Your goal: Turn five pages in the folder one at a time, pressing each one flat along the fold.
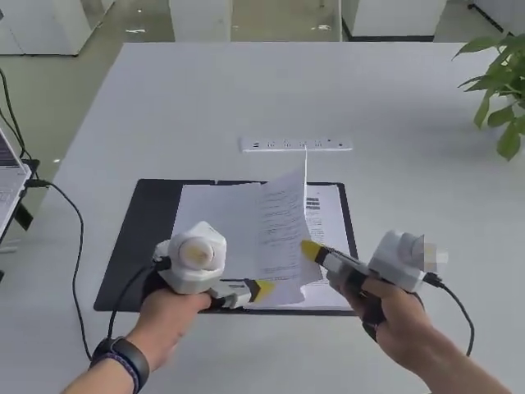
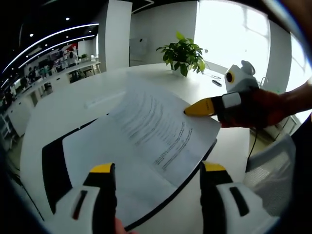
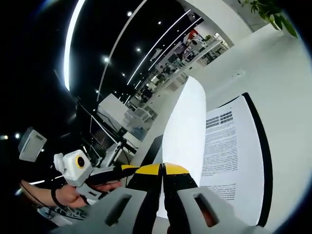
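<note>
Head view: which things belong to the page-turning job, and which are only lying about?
Job in hand:
black folder
raised page
right claw, shut on the raised page
left claw, open

Lying about:
power strip
potted plant

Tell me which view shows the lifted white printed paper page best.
The left gripper view: the lifted white printed paper page faces that camera, showing text lines and the yellow-tipped right gripper pinching its edge. The head view foreshortens it; the right gripper view shows a bright side without legible text.
</note>
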A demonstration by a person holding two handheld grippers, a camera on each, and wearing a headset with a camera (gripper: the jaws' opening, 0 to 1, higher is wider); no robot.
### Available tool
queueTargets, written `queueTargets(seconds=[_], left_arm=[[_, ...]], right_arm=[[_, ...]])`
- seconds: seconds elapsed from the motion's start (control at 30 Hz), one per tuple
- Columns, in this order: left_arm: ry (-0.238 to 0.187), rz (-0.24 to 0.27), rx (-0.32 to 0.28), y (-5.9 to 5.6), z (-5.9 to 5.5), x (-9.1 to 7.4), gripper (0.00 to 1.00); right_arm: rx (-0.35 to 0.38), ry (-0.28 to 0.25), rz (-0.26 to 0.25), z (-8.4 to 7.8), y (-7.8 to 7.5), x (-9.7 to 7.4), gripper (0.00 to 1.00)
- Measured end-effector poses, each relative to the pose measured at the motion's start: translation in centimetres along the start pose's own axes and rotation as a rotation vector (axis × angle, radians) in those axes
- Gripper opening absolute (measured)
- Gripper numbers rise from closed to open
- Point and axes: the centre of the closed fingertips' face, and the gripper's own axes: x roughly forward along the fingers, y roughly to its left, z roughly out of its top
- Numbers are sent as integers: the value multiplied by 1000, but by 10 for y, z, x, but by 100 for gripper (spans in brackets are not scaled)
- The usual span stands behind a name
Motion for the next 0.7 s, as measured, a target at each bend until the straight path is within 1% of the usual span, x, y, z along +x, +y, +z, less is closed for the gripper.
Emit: queueTargets(seconds=[0.03, 0.13, 0.27, 0.37, 0.47, 0.5, 0.7], left_arm=[[-1, 2, -2, 2, -1, -3, 70], [-17, 22, -22, 14, -3, -16, 70], [-36, 51, -34, 28, -4, -31, 70], [-44, 67, -40, 36, -5, -40, 70], [-52, 78, -48, 40, -7, -48, 70], [-52, 82, -49, 42, -9, -51, 70], [-61, 107, -75, 50, -17, -64, 71]], right_arm=[[4, -3, 1, 0, 1, 0, 0], [17, -18, 12, 3, 8, 4, 0], [2, -9, 24, 1, 17, 10, 0], [-1, -6, 44, 1, 29, 18, 0], [-1, -5, 60, 1, 37, 27, 0], [0, -2, 73, 1, 44, 32, 0], [-22, 38, 114, -7, 66, 53, 0]])
